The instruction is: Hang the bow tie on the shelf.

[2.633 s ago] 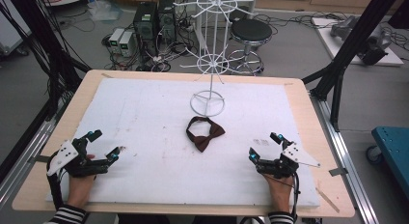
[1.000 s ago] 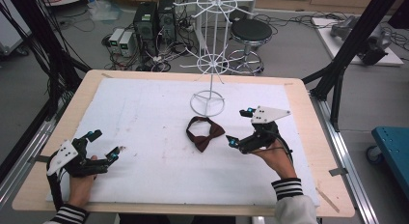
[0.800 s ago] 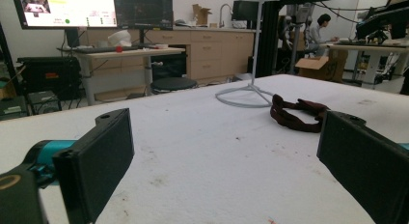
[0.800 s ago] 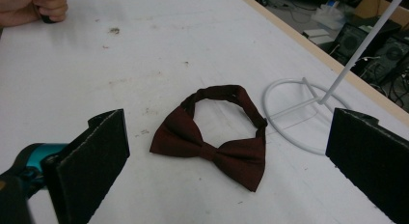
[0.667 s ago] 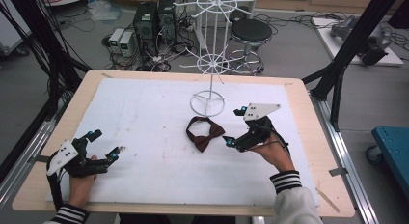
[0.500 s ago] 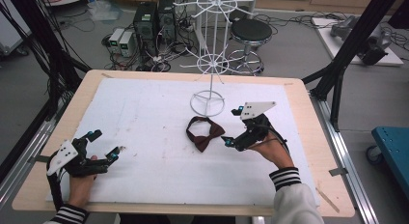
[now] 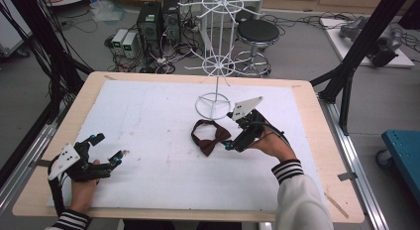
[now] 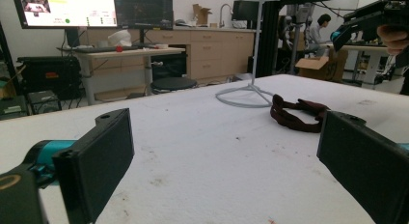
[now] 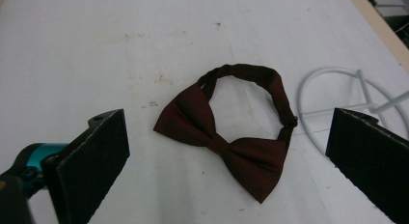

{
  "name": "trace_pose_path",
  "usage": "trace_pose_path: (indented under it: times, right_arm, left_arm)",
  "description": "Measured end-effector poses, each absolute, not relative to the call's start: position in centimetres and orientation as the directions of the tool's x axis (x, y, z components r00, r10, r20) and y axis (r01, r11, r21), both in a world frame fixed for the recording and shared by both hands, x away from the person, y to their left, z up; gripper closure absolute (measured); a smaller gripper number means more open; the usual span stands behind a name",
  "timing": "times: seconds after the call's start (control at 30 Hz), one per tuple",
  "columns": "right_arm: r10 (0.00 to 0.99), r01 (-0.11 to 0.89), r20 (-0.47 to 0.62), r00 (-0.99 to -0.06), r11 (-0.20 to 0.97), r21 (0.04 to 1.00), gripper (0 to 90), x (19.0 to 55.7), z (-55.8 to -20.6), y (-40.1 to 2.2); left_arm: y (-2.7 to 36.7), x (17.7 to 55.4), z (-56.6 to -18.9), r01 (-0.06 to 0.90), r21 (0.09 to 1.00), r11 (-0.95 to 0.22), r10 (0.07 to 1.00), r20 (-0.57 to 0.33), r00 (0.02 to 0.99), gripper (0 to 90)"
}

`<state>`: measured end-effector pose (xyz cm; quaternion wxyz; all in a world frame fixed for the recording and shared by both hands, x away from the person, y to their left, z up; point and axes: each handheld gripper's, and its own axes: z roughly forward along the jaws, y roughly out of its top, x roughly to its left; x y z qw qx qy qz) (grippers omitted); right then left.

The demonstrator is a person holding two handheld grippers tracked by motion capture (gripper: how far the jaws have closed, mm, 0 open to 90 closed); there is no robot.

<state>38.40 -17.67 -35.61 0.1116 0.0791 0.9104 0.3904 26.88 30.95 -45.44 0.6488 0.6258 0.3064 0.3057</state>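
Dark maroon fabric bow tie (image 7: 210,137) near the bench centre, beside the white wire stand (image 7: 214,98). Right gripper (image 7: 229,131), jaws apart, apparently just above it. Left gripper (image 7: 107,147), jaws apart, near the front-left corner.

I see a wooden table (image 7: 317,136), white mat (image 7: 148,121) covering it, dark red bow tie (image 7: 210,137) and white wire stand (image 7: 214,98) on the mat.

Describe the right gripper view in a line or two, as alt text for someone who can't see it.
A dark red fabric bow tie with its looped neck strap lies flat on a white, lightly stained table cover, framed between the open right gripper's two black fingers. The round base of a white wire stand sits just beside the strap.
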Motion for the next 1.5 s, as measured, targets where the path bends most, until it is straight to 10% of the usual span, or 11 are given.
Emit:
trace_pose_path:
  times: [1.5]
  right_arm:
    - [0.072,-0.019,-0.148,-0.986,0.842,0.539,4.9,40.9,-41.2,-12.7]
  left_arm:
    - [31.0,26.9,-45.4,-0.015,1.0,0.027,0.781,-0.012,0.625,6.2]
